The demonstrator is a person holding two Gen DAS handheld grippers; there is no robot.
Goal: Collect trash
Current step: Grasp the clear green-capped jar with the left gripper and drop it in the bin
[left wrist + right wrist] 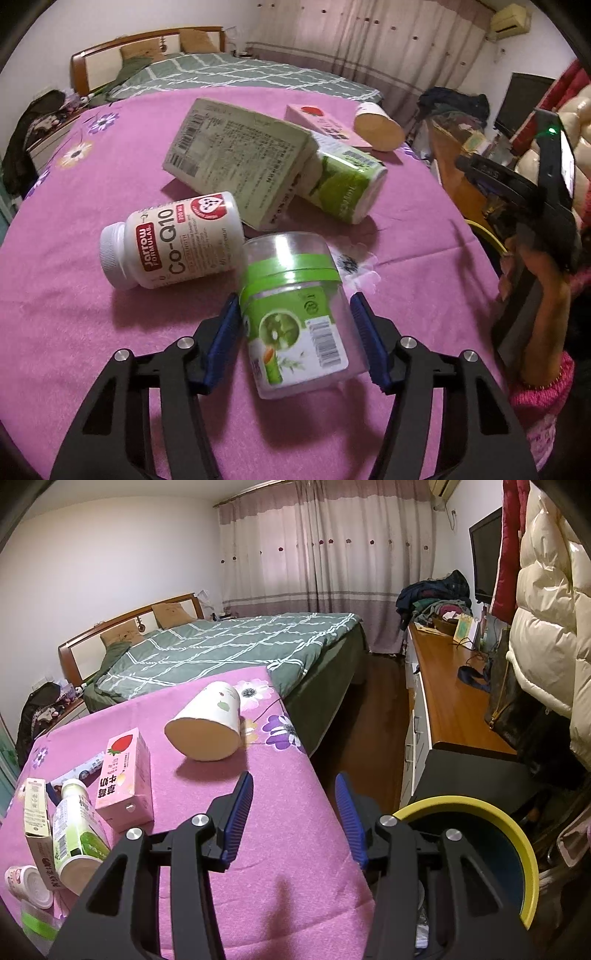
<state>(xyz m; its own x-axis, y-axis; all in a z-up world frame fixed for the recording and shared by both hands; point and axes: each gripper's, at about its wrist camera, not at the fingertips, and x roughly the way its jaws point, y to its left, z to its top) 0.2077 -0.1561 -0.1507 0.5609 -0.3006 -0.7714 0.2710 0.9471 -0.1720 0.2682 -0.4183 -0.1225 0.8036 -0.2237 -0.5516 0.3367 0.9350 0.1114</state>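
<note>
Jar [295, 314] lying flat, lid end away (clear-capped) — left gripper [295, 332] clamping.

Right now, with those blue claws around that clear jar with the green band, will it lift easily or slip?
The clear plastic jar looks empty, so it is probably light. Its smooth, round wall may slip or twist between the left gripper pads, though their ribbed blue faces should help. It lies on its side on the pink cloth, so a nudge would likely roll it.
</note>
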